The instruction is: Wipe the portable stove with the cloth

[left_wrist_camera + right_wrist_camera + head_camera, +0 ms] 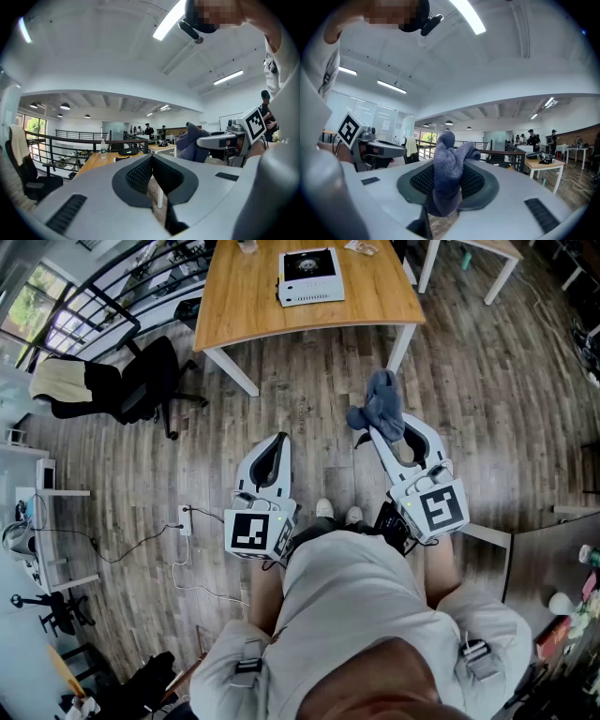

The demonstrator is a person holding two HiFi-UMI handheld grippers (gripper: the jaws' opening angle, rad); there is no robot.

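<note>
Person's light shirt (347, 615) and shoulders along bottom edge of head view, nearest the lens. Just above, lower centre-left: left hand-held gripper (279, 440), jaws shut together, nothing between them. Right of centre: right hand-held gripper (382, 432), jaws partly apart and clamped on bunched grey-blue cloth (378, 407), loose tuft standing up beyond the tips; same cloth (447, 164) filling the jaw gap in right gripper view. Upper centre: portable stove (310, 277), flat on wooden bench (234, 306), well apart from both grippers and from the cloth, not yet touched. Bare wood floor (309, 390) in between.

Step in hand, as judged: carrying cloth toward stove, wiping not begun. For a clean result:
- Hold right jaws firmly on cloth throughout the approach.
- Come in over near edge of bench and lower to press loose tuft, not jaw tips, onto stove top.
- Wipe in overlapping passes from one side to the other.
- Brace casing with closed left hand-held gripper, stove probably light enough to slide.

Count:
- hand-held grippers, two
- marker cubes (253, 531), two, one per gripper
- cloth, one
- portable stove, one
- bench bearing stove, one
- black office chair (141, 381), one, at left of frame
</note>
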